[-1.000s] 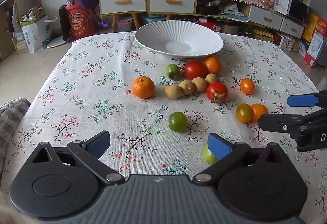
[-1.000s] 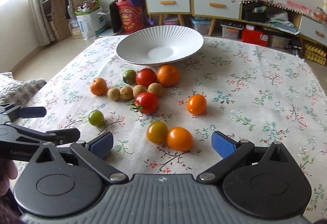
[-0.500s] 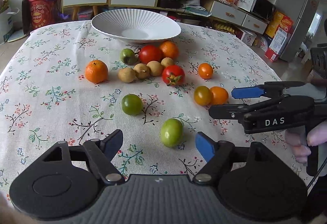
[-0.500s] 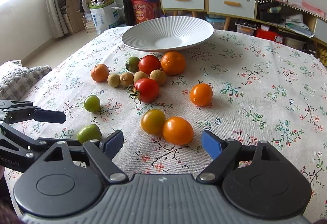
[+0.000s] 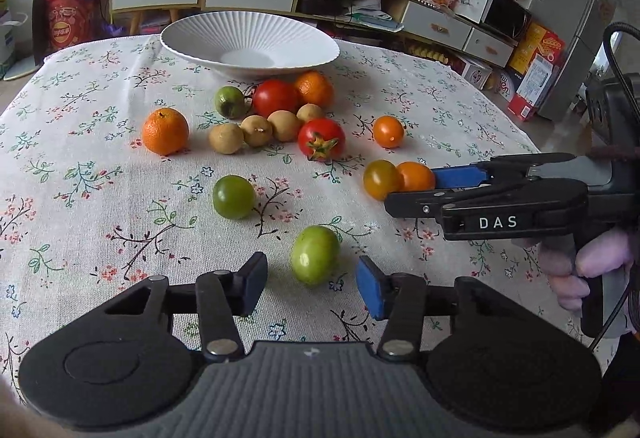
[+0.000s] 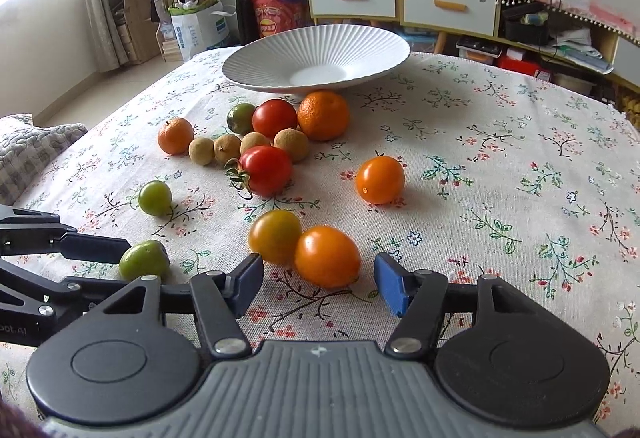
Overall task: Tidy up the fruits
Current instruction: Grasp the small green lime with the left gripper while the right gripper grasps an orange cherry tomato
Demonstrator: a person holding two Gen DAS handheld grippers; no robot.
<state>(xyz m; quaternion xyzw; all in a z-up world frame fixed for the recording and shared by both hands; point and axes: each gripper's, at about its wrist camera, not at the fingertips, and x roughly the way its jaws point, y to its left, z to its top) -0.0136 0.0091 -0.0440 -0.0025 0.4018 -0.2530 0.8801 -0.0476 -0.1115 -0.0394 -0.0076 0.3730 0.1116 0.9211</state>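
A white ribbed plate [image 5: 248,46] [image 6: 316,58] stands empty at the far side of the floral tablecloth. Before it lie several fruits: oranges, red tomatoes, longans, green and orange tomatoes. My left gripper [image 5: 311,284] is open, its pads either side of a light green tomato [image 5: 315,255] [image 6: 144,260] just ahead on the cloth. My right gripper [image 6: 318,284] is open, with an orange tomato [image 6: 327,256] [image 5: 416,176] between its pads, touching a yellow-orange tomato [image 6: 275,236]. Each gripper shows in the other's view: the right one [image 5: 416,188], the left one [image 6: 80,258].
A dark green tomato [image 5: 233,197] lies left of centre, a lone orange [image 5: 165,131] further left, a small orange tomato [image 6: 380,179] to the right. Drawers, shelves and boxes stand beyond the table's far edge. A grey cushion [image 6: 32,154] sits at the left edge.
Both grippers moved forward and lower toward the fruit. The light green tomato now sits between the left pads, the orange tomato between the right pads. Both jaws have narrowed slightly.
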